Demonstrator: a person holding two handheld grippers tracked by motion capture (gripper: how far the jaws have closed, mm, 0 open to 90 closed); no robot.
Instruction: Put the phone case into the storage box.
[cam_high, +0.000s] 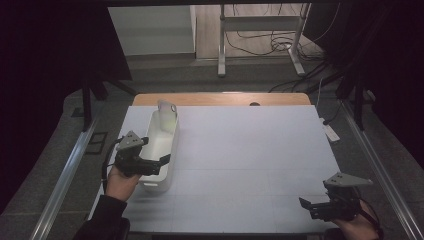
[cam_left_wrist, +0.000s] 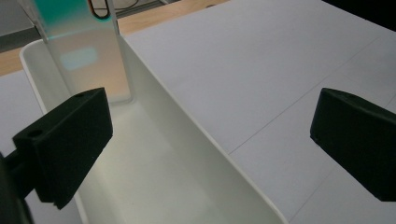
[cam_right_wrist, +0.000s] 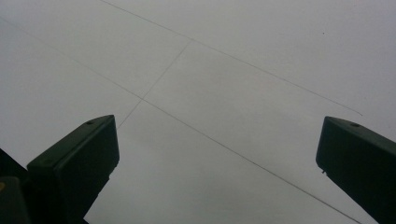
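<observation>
A long white bin (cam_high: 174, 142) lies on the left part of the white table (cam_high: 250, 150), running front to back. A translucent flat case (cam_high: 167, 112) with a green tint and a dark oval cut-out stands tilted against the bin's far end; the left gripper view shows the case (cam_left_wrist: 88, 51) resting on the bin floor. My left gripper (cam_high: 161, 164) is open at the bin's near end, its jaws astride the right wall (cam_left_wrist: 187, 140), one inside and one outside. My right gripper (cam_high: 307, 206) hovers open over bare table at the near right, holding nothing.
A strip of wooden tabletop (cam_high: 220, 98) shows beyond the white sheet. A white power strip (cam_high: 330, 132) lies off the table's right edge. Metal stand legs (cam_high: 222, 45) and cables sit on the floor behind. Thin seam lines (cam_right_wrist: 210, 135) cross the table surface.
</observation>
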